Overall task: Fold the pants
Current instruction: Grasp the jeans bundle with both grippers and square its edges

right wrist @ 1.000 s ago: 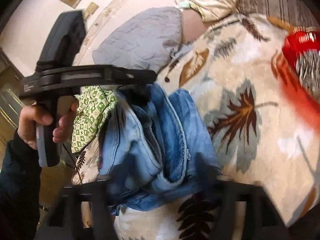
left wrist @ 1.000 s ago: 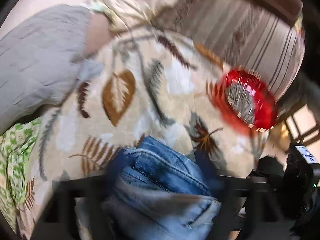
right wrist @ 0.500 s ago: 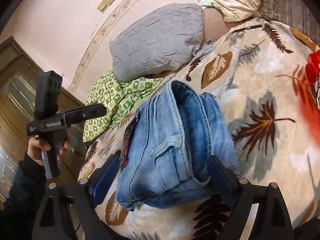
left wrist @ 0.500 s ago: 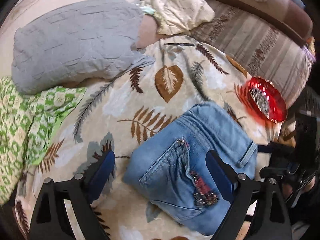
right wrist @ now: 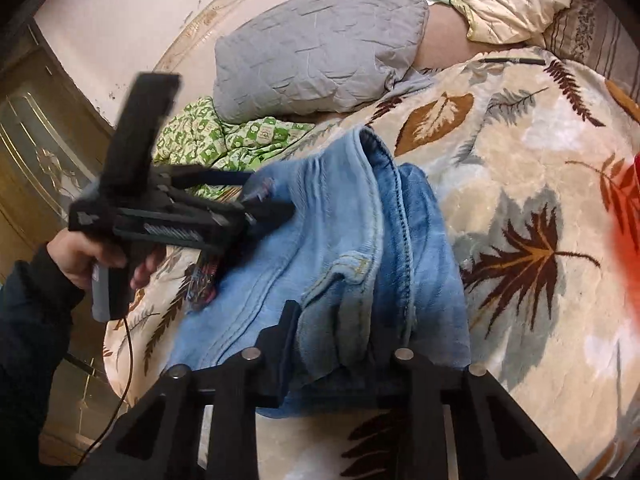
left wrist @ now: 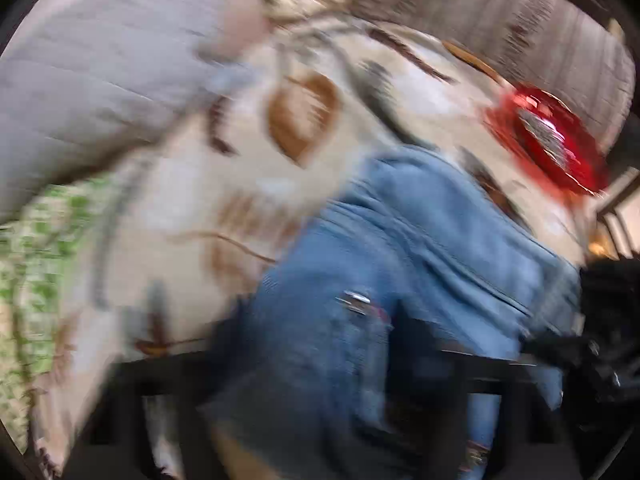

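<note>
**Both grippers closing on a bulky denim stack — slip risk high**

Pants point(right wrist: 360, 272) sit folded in a thick bundle on the leaf-print blanket point(right wrist: 532, 184), near its front edge. Grey pillow point(right wrist: 316, 52) at 12 o'clock from the bundle, green checked cloth point(right wrist: 224, 140) at 10, red dish point(left wrist: 552, 136) off at 3.

Right gripper point(right wrist: 340, 344): jaws have just been closing, now narrowed, and the near hem of the bundle bunches up between them. Looks like a bite on the denim.

Left gripper point(right wrist: 264, 204): jaws have just been closing too, roughly half open. It's pushed down into the bundle's far-left side at 10 o'clock, held by the person's hand point(right wrist: 100, 256). Left wrist view is smeared with blur; denim lies between the fingers, but I cannot tell if the pads actually grip.

Failure modes as I'd judge them:
- Right jaws catch only the top layers, so a lift peels the fold open.
- Left pads land on cloth without pinching, so one side drags and the stack skews.
- Bundle is near the blanket's front edge; a pull toward 6 o'clock could tip it off.
- Left gripper's cable point(right wrist: 128, 364) hangs loose by that edge and could snag.
</note>
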Motion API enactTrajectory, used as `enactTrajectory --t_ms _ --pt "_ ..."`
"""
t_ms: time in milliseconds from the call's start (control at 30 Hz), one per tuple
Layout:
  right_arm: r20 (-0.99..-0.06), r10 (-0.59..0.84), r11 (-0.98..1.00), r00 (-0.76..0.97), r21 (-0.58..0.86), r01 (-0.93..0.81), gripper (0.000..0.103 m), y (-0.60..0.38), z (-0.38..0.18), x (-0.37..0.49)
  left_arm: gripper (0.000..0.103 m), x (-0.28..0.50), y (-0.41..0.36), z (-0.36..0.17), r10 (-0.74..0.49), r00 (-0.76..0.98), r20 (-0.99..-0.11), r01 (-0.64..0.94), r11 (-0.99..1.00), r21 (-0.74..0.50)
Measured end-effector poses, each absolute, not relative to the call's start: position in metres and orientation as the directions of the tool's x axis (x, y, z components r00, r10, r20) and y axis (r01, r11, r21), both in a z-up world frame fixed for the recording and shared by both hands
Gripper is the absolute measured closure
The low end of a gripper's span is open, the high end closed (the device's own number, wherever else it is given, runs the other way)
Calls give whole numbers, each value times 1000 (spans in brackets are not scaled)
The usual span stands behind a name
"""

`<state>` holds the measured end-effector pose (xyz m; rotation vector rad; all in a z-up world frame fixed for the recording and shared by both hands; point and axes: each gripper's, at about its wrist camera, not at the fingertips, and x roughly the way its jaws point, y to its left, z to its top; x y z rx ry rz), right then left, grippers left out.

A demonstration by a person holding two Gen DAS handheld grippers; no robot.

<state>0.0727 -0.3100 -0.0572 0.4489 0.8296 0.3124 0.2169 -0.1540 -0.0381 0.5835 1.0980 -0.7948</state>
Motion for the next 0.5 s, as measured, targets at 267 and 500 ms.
enactTrajectory --t_ms 267,500 --pt "-575 397 890 715 432 -147 76 -321 -18 60 68 197 -162 1 -341 275 -899 808 589 24" --pt "-521 329 914 787 384 -128 76 -347 18 44 69 197 -187 18 -415 267 -870 809 586 -31"
